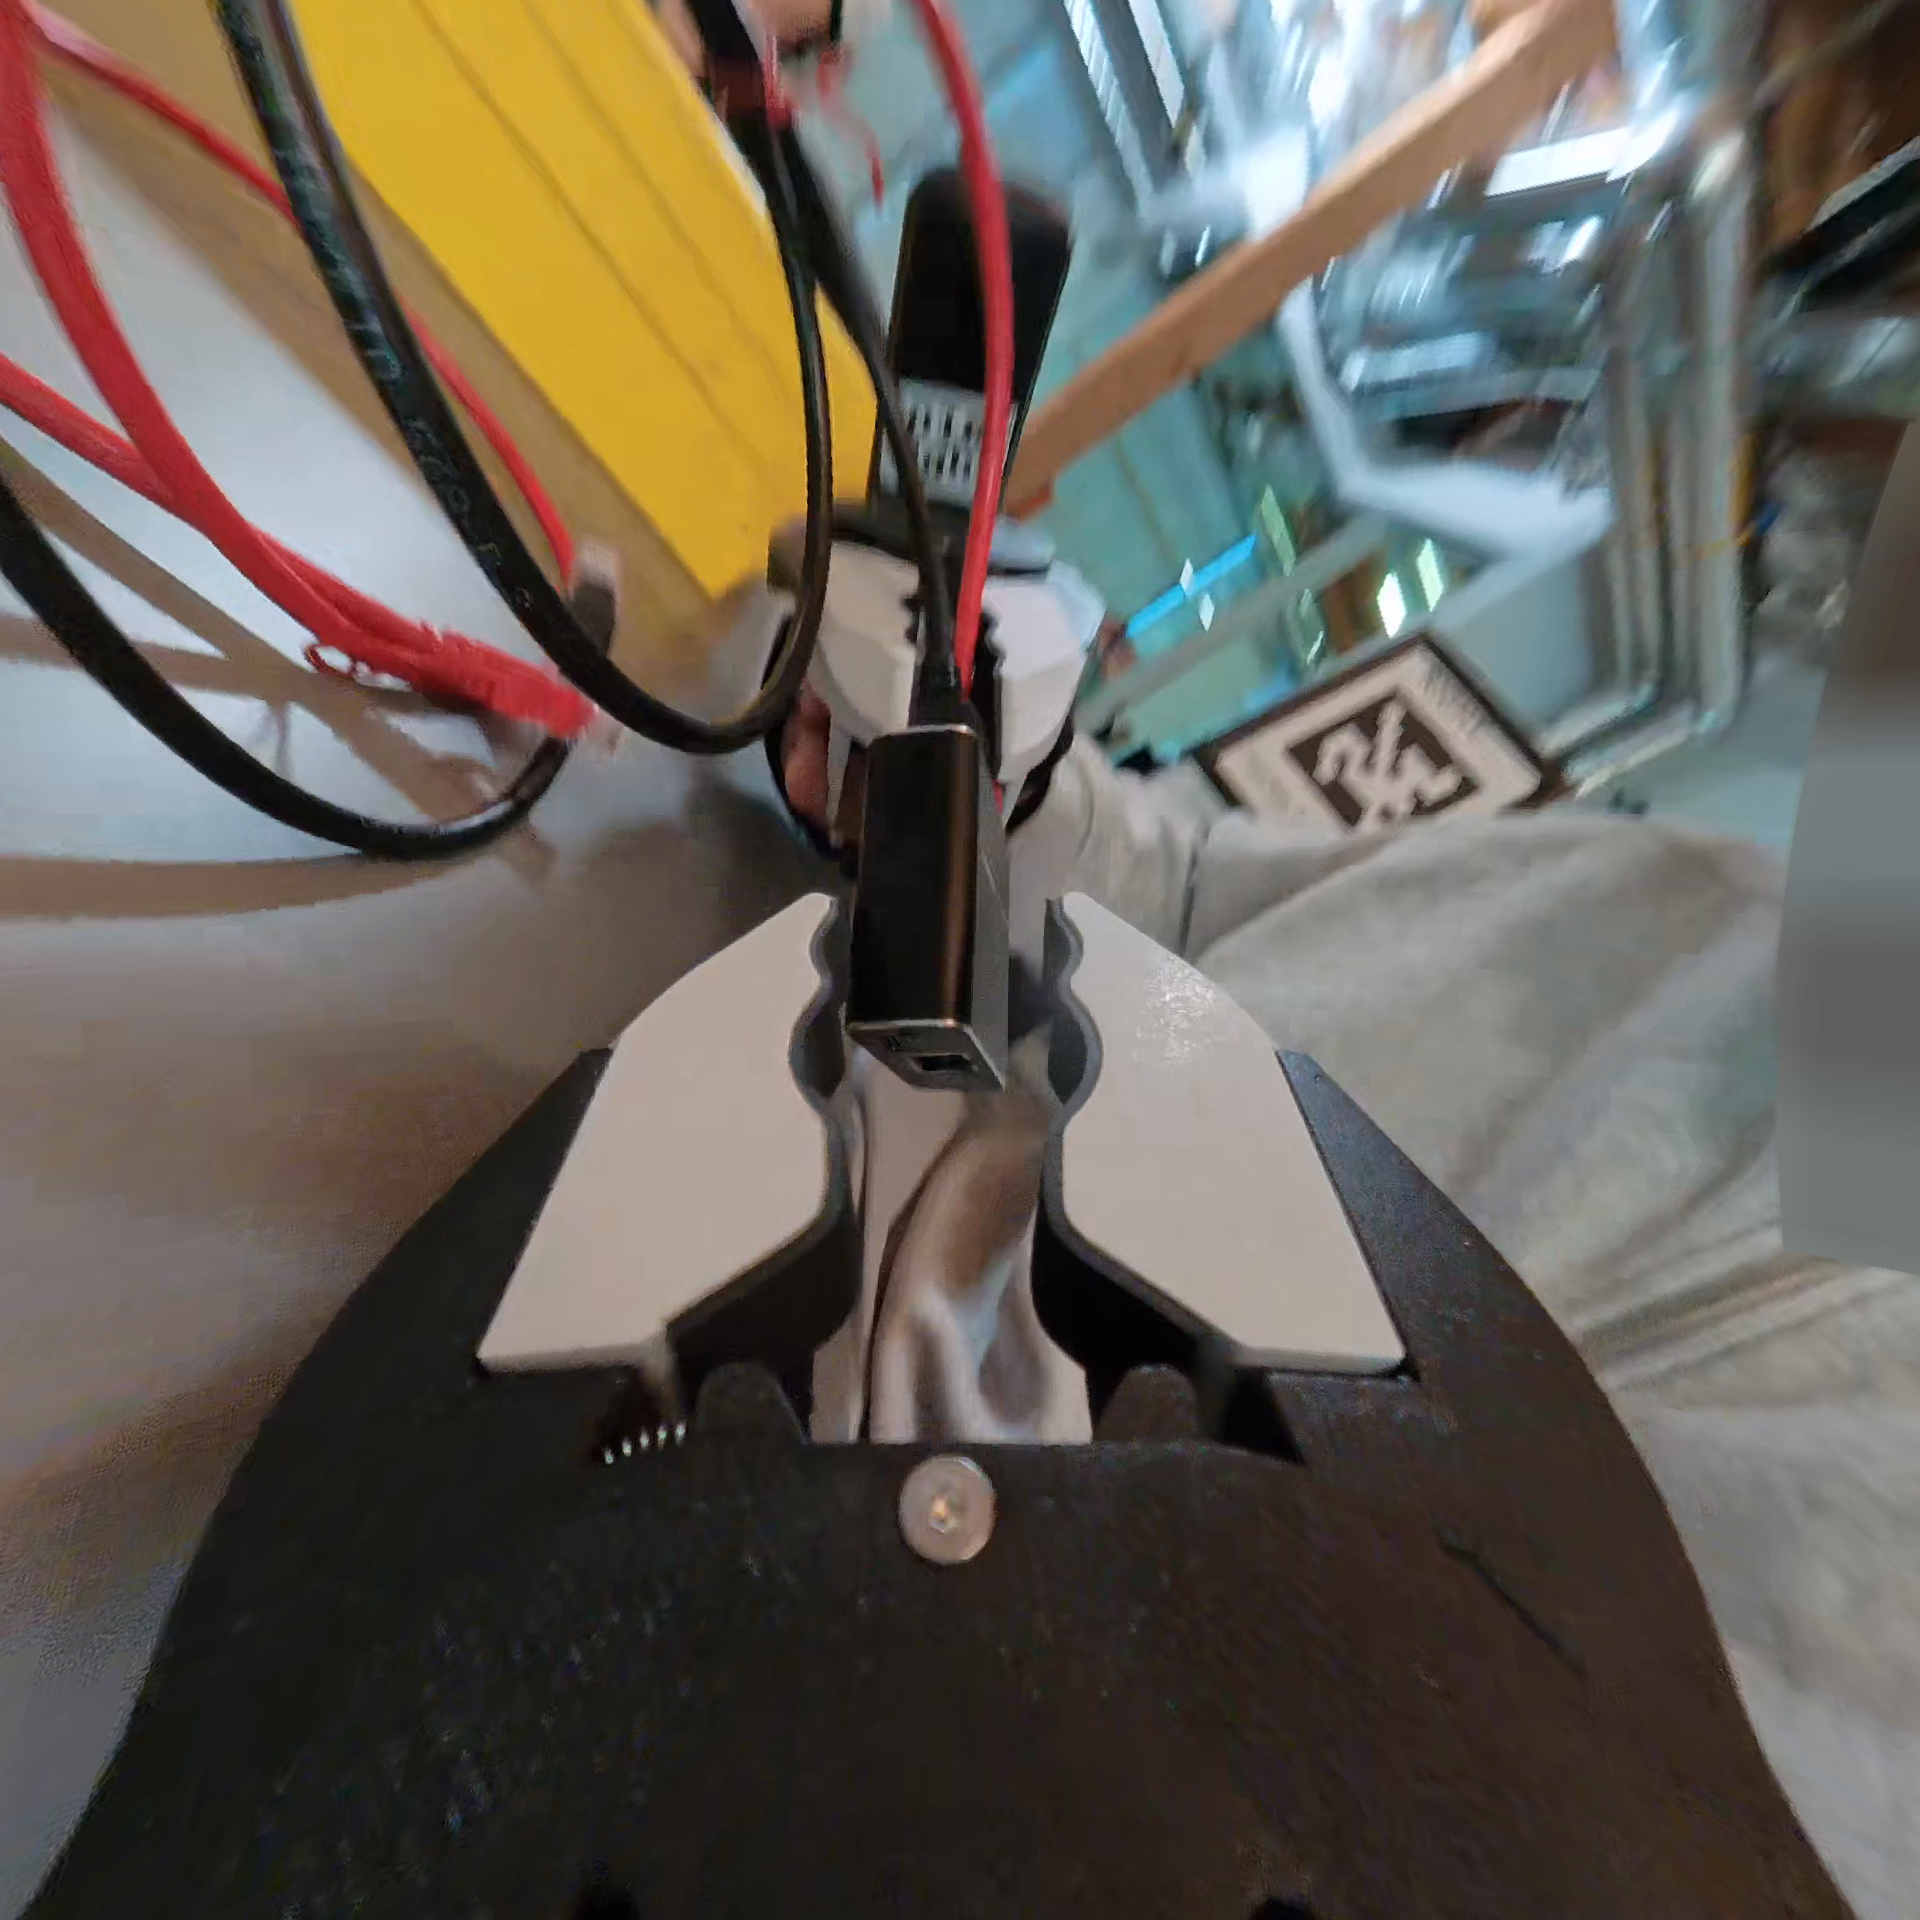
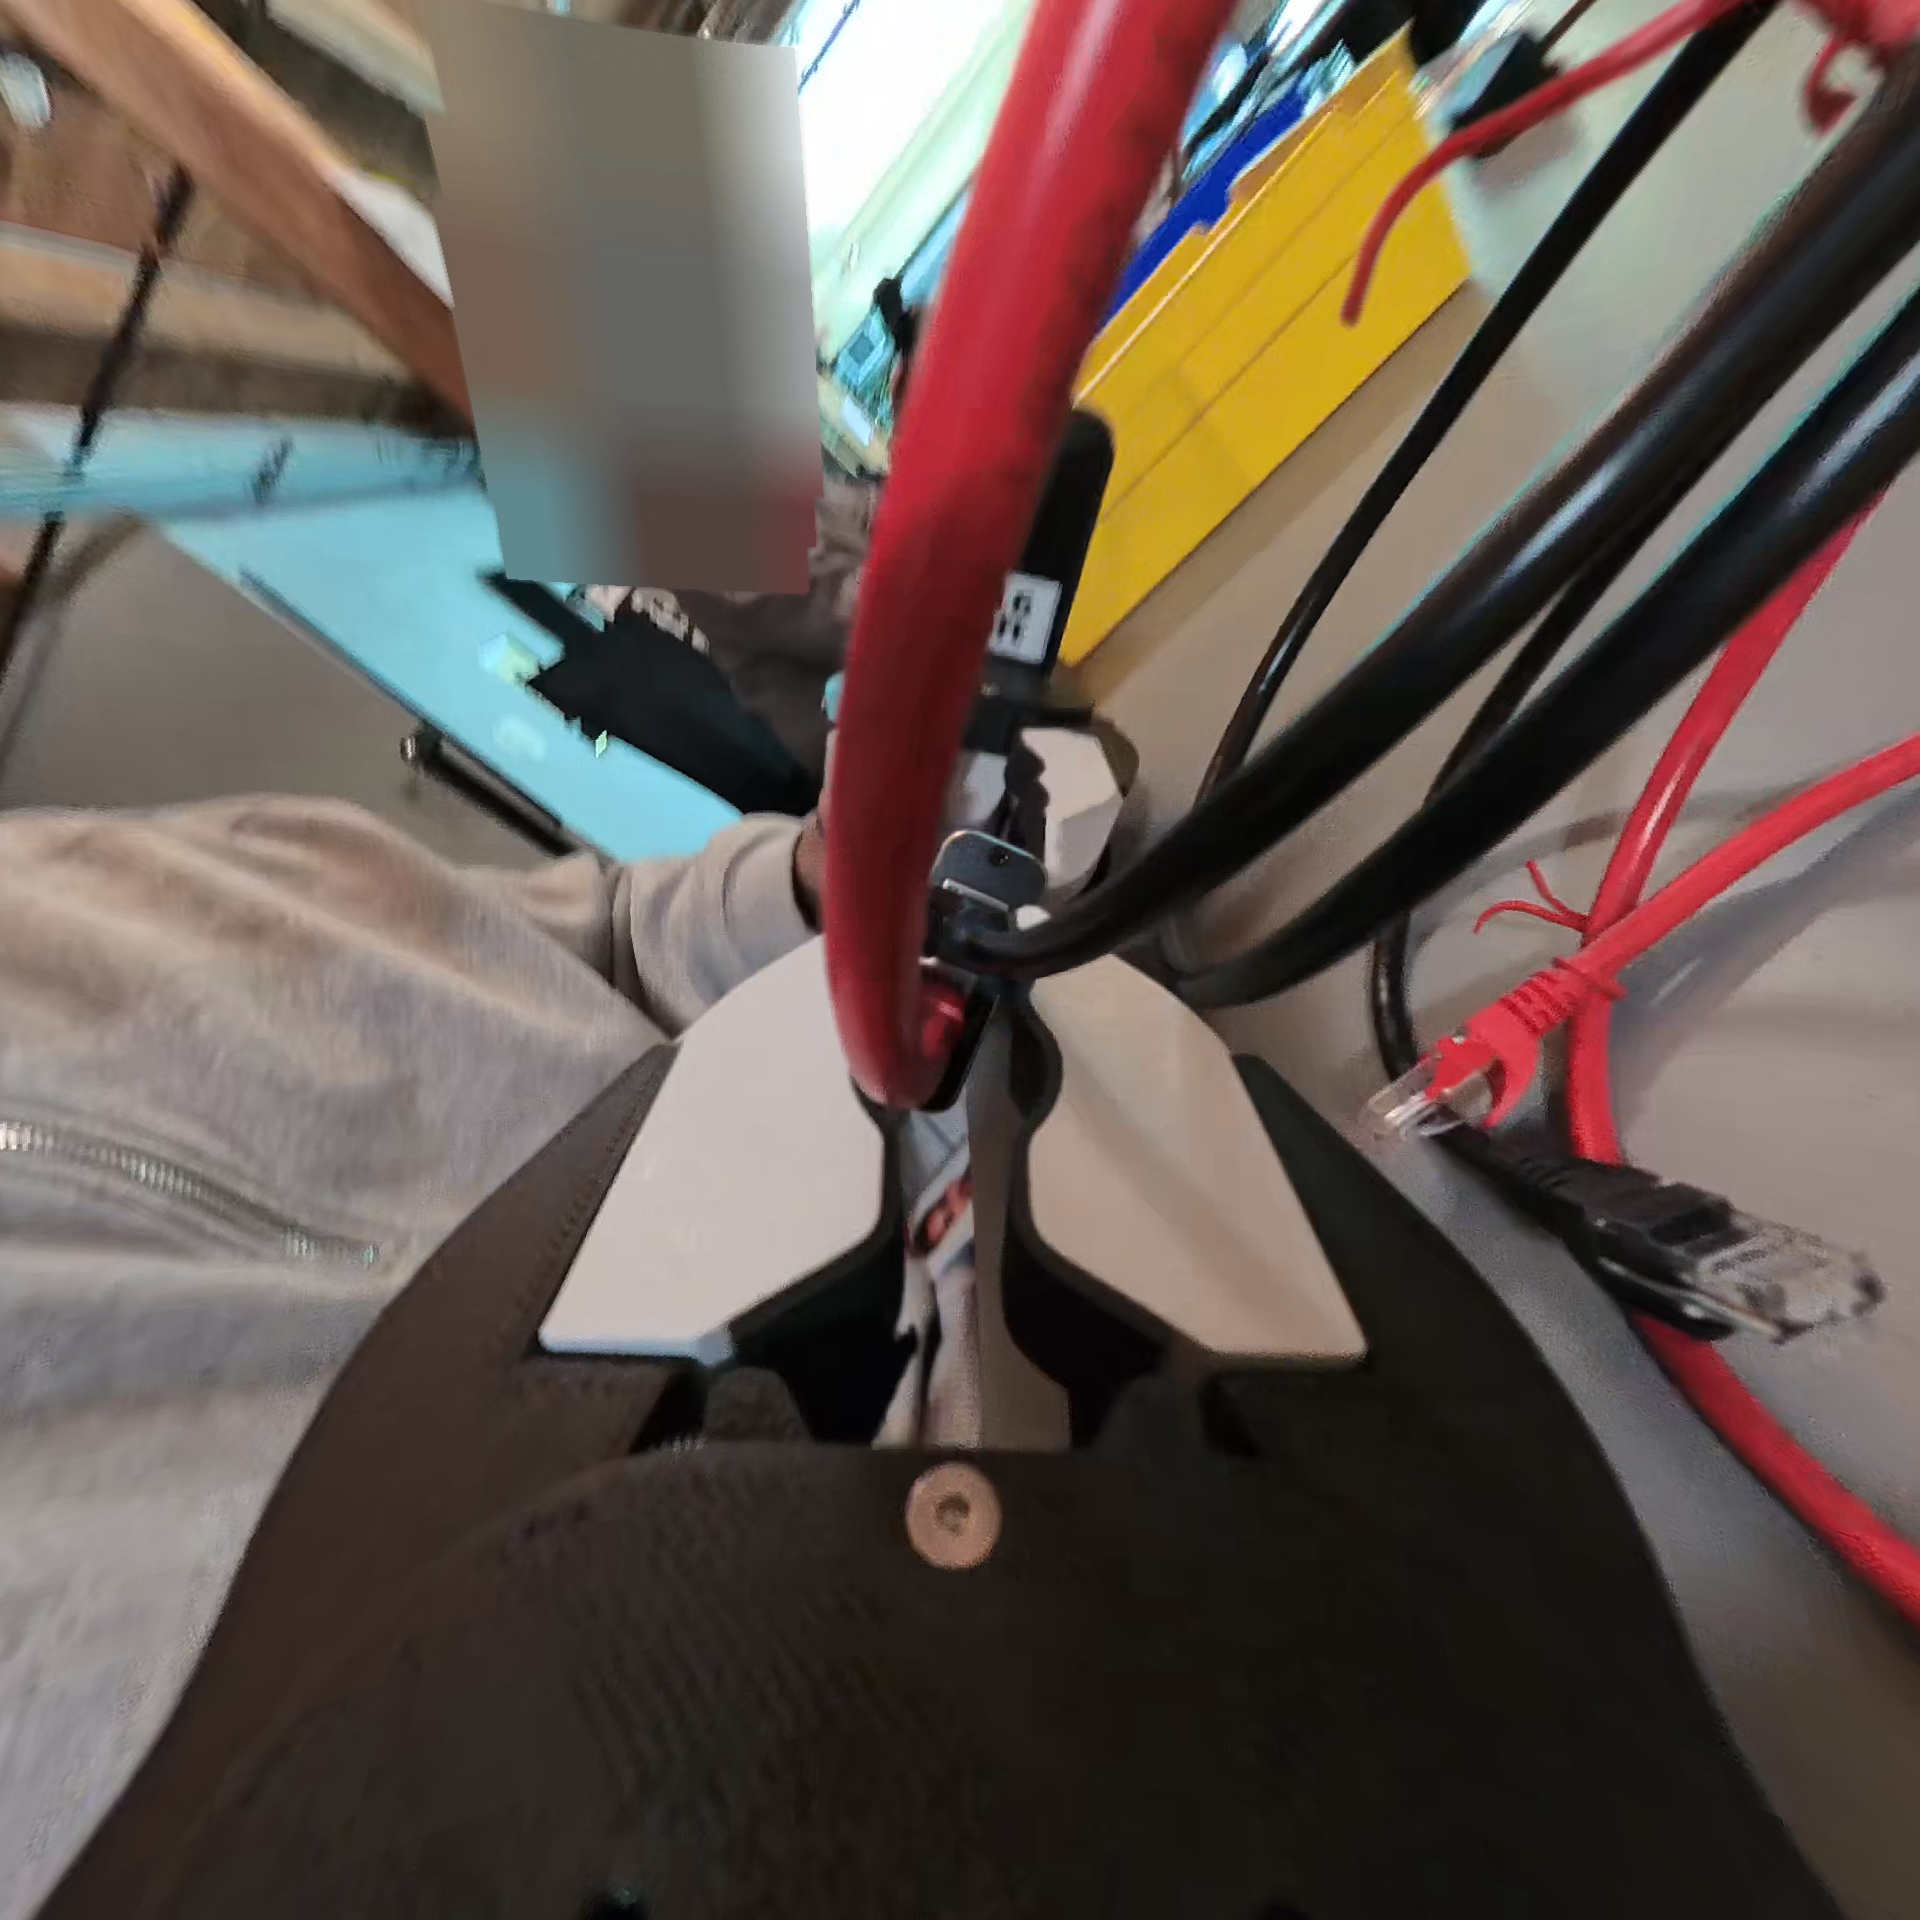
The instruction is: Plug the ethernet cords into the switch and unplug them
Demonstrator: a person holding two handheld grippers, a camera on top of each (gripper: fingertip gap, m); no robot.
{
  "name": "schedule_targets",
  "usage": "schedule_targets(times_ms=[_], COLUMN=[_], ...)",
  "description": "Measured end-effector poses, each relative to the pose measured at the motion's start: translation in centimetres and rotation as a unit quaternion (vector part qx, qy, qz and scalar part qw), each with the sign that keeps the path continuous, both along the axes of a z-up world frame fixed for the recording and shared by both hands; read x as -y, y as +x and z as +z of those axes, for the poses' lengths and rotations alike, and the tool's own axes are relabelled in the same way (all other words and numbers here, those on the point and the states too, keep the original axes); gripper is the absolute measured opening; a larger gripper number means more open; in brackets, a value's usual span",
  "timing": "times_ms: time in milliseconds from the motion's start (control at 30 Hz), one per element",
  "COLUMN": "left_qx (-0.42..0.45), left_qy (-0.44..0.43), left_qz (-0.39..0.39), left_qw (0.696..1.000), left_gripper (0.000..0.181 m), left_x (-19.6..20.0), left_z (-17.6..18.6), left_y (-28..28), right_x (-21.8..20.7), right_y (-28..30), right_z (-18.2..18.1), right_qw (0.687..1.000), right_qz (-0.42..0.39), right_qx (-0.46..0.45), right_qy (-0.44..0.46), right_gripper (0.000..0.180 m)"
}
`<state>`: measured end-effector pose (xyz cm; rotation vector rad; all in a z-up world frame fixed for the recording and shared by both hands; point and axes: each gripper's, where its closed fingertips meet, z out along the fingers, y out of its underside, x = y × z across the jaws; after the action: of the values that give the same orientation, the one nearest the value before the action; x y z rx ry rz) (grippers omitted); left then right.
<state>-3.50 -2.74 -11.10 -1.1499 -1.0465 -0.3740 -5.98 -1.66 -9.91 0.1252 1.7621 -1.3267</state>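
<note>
Left wrist view: our left tool (image 1: pixel 940 997) clamps the small black switch (image 1: pixel 925 914) between its tips, red cord (image 1: pixel 982 436) and black cord (image 1: pixel 914 499) leading ahead.

Right wrist view: right tool (image 2: pixel 961 1039) pinches the red plug (image 2: pixel 940 1023) at the switch (image 2: pixel 982 873). Step judged: unplugging; next needs a straight pull. Spare plugs (image 2: pixel 1704 1257) lie right on the counter (image 2: pixel 1766 1039).

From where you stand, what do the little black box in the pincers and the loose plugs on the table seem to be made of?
The black box looks like smooth metal with a satin sheen, though it could be plastic. The plug tips are clear hard plastic: you see through them on the red plug and black plug, whose ribbed boots look rubbery.
</note>
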Motion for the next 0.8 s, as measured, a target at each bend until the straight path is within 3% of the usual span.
schedule_targets(times_ms=[67,200,367,600,800], left_qx=[0.01,0.038,0.037,0.031,-0.001], left_qy=[-0.032,-0.001,-0.01,0.125,0.156], left_qz=[-0.047,-0.115,-0.128,-0.003,0.187], left_qw=[0.998,0.993,0.991,0.992,0.97], left_gripper=[0.035,0.025,0.026,0.026,0.025], left_x=[-1.4,-3.8,-4.1,0.0,4.7], left_z=[-0.8,-1.1,-1.2,1.2,1.4], left_y=[0.9,2.3,2.6,-0.1,-2.9], right_x=[-0.4,-1.0,-0.5,0.7,1.1], right_y=[1.0,3.3,3.5,-1.0,-2.5], right_z=[-0.4,-0.9,-0.6,0.4,0.3], right_qw=[0.999,0.993,0.995,0.999,0.994], right_qz=[0.043,0.109,0.092,-0.038,-0.093], right_qx=[-0.032,-0.044,-0.026,0.027,0.06], right_qy=[0.004,0.009,0.004,-0.013,-0.006], right_gripper=[0.016,0.015,0.018,0.039,0.047])
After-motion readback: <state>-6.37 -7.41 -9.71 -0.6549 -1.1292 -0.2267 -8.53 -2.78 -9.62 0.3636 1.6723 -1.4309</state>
